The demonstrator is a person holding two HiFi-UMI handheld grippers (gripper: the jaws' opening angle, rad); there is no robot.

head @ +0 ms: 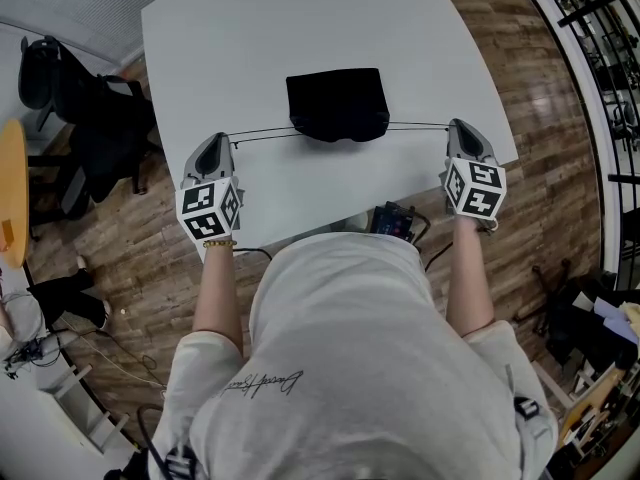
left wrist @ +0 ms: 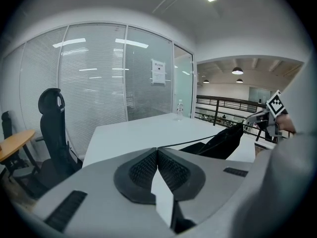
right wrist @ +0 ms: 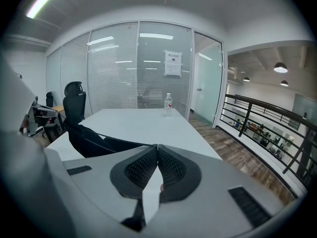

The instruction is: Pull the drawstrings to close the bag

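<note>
A black drawstring bag (head: pixel 338 103) lies on the white table (head: pixel 250 28), its near mouth puckered. One thin black drawstring (head: pixel 265 134) runs taut from it to my left gripper (head: pixel 229 140), the other drawstring (head: pixel 418 126) to my right gripper (head: pixel 453 125). Both grippers hover by the table's near corners, jaws shut on the cord ends. In the left gripper view the drawstring (left wrist: pixel 190 142) leaves the closed left gripper (left wrist: pixel 157 149) toward the bag (left wrist: pixel 222 140). In the right gripper view the drawstring (right wrist: pixel 121 143) reaches the closed right gripper (right wrist: pixel 157 146) from the bag (right wrist: pixel 91 139).
A water bottle (right wrist: pixel 168 104) stands at the table's far end. Black office chairs (head: pixel 95 108) and a round wooden table (head: pixel 10 188) sit to the left. A dark device with cables (head: pixel 394 222) hangs at the table's near edge. A railing (head: pixel 600 28) runs along the right.
</note>
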